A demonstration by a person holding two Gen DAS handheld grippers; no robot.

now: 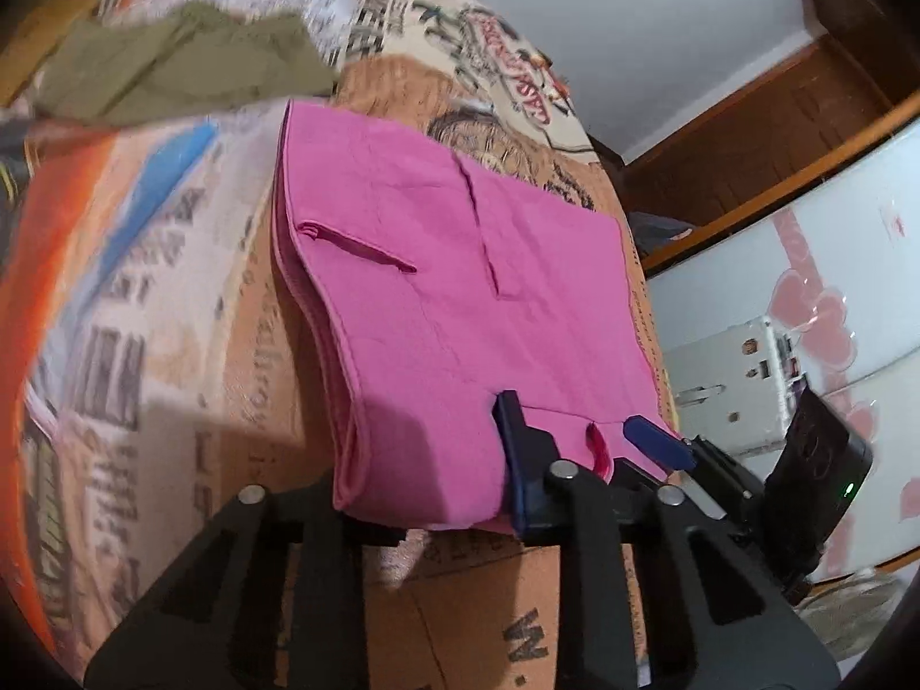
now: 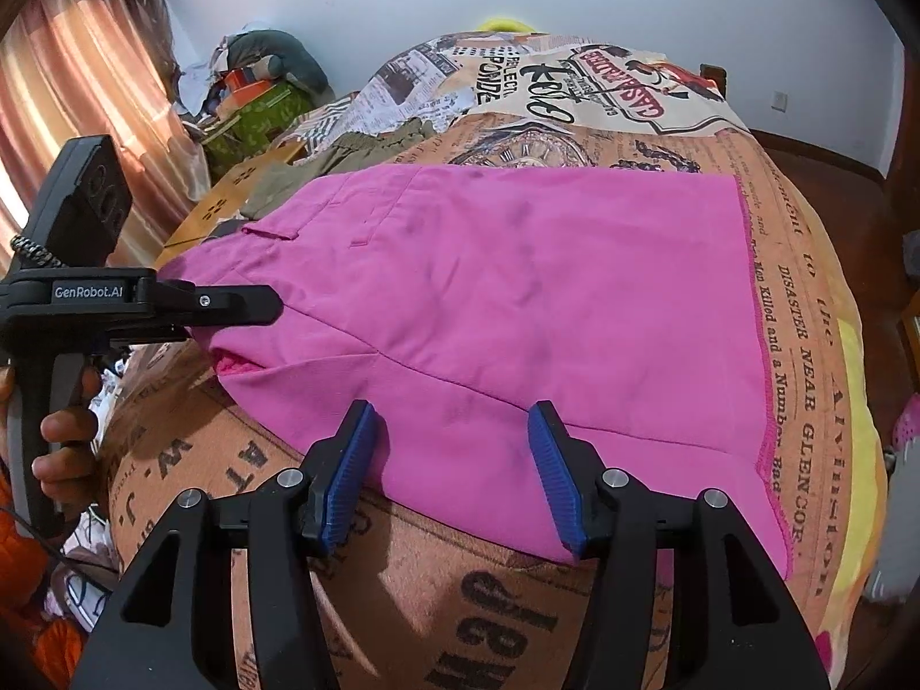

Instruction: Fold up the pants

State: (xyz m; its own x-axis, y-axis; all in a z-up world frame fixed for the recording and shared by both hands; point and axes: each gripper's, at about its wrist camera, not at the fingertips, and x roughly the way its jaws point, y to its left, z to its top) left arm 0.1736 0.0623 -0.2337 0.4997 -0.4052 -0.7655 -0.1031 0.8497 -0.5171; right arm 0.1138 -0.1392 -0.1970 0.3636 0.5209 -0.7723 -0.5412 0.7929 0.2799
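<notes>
Pink pants (image 2: 517,299) lie folded on a bed with a newspaper-print cover (image 2: 805,310). In the left wrist view the pants (image 1: 437,299) show a pocket slit and stacked layers. My left gripper (image 1: 581,431) has its blue fingers on the near edge of the pink cloth with a fold of it between them; it also shows in the right wrist view (image 2: 270,305) at the pants' left end. My right gripper (image 2: 454,454) is open, its blue fingers (image 2: 351,460) wide apart over the pants' near edge, holding nothing.
An olive-green garment (image 1: 172,63) lies on the bed beyond the pink pants. Cluttered bags and clothes (image 2: 253,98) and a curtain (image 2: 75,92) stand at the left. A wooden cabinet (image 1: 776,132) and a white appliance (image 1: 805,299) are to the right.
</notes>
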